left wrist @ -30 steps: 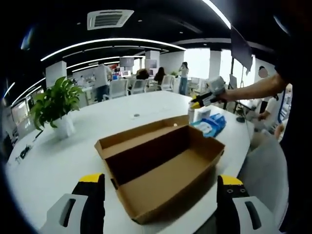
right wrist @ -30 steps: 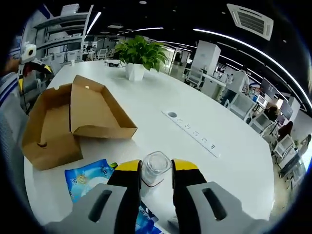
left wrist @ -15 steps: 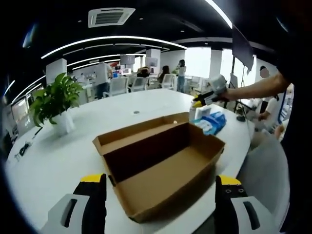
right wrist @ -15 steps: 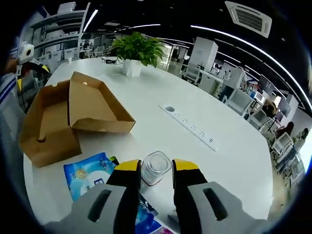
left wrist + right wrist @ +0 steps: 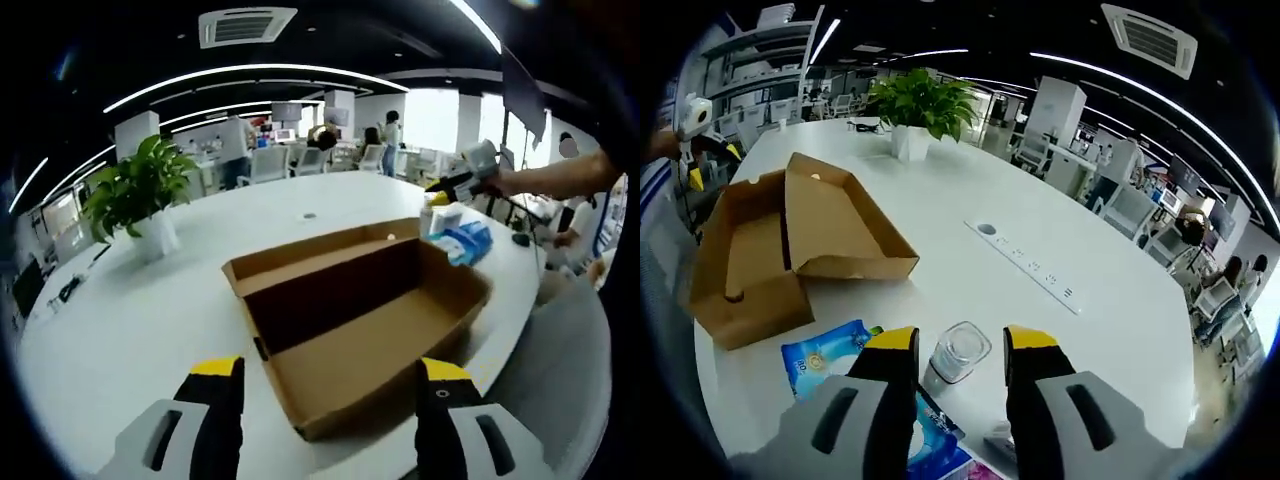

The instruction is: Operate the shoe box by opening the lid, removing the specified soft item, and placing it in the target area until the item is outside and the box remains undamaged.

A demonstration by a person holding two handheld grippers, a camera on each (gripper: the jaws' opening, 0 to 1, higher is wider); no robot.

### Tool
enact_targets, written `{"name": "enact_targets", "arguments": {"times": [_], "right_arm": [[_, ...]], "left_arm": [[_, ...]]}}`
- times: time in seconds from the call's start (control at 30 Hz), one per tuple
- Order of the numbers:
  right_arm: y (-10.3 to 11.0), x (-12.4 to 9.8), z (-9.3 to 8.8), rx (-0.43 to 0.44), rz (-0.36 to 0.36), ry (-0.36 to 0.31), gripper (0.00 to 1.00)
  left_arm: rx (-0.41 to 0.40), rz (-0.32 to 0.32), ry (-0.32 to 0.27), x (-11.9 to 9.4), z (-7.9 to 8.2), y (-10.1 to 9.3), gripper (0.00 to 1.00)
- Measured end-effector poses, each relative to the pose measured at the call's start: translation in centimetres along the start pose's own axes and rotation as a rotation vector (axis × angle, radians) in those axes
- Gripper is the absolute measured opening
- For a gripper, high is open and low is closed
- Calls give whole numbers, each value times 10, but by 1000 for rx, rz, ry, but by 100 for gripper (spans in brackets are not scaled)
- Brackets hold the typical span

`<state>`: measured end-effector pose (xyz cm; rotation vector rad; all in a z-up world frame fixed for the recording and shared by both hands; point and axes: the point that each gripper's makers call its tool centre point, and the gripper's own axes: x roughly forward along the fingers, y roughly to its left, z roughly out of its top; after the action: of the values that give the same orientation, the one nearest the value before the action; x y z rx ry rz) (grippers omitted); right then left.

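Observation:
The brown cardboard shoe box (image 5: 370, 330) lies on the white table with its lid folded back and nothing in its base; it also appears as the box (image 5: 770, 250) in the right gripper view. My left gripper (image 5: 330, 400) is open just in front of the box's near corner. A blue soft packet (image 5: 830, 355) lies flat on the table beside the box, and shows as the packet (image 5: 468, 240) past the box's far end. My right gripper (image 5: 962, 345) is open, its jaws on either side of a small clear jar (image 5: 958, 352) standing by the packet, with a small gap on each side.
A potted plant (image 5: 135, 195) stands at the far side of the round table (image 5: 1100, 330). A power strip (image 5: 1025, 265) runs along the table's middle. Office desks, chairs and people are beyond. A person's arm (image 5: 560, 180) holds the right gripper (image 5: 455, 185).
The right gripper's jaws have spread apart and let go of the clear jar, which stays on the table. The left gripper view has shifted slightly; the box has not moved.

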<state>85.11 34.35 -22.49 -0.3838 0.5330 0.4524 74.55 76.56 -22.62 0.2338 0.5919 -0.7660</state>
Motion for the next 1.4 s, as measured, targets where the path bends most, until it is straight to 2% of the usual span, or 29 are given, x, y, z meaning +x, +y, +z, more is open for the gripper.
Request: {"name": "enact_targets", "arguments": {"times": [0.2, 0.33, 0.43, 0.7, 0.77, 0.8, 0.9, 1.07, 1.17, 1.27, 1.4], "right_arm": [[-1, -2, 15, -4, -4, 16, 37], [-1, 1, 25, 2, 4, 21, 37], [3, 5, 29, 15, 19, 39, 36], [24, 19, 44, 96, 60, 58, 35], [29, 24, 46, 114, 69, 67, 35], [30, 27, 46, 122, 74, 71, 35], [40, 36, 47, 128, 88, 83, 35], [49, 54, 47, 176, 112, 118, 34], [52, 60, 47, 212, 120, 132, 34], [61, 63, 44, 210, 121, 149, 33], [60, 75, 34, 218, 130, 179, 33]], "left_arm": [[-50, 35, 12, 2, -9, 15, 55], [-72, 59, 40, 5, -18, 22, 41], [-124, 84, 64, 4, -24, 27, 31], [-259, 131, 120, 9, -44, 38, 21], [-277, 136, 113, 10, -45, 38, 17], [-315, 132, 107, 12, -47, 37, 16], [-359, 149, 94, 13, -47, 39, 15], [-392, 147, 94, 14, -46, 36, 7], [-405, 155, 100, 14, -47, 36, 7], [-409, 153, 109, 14, -48, 36, 6], [-406, 155, 121, 14, -48, 34, 6]]}}
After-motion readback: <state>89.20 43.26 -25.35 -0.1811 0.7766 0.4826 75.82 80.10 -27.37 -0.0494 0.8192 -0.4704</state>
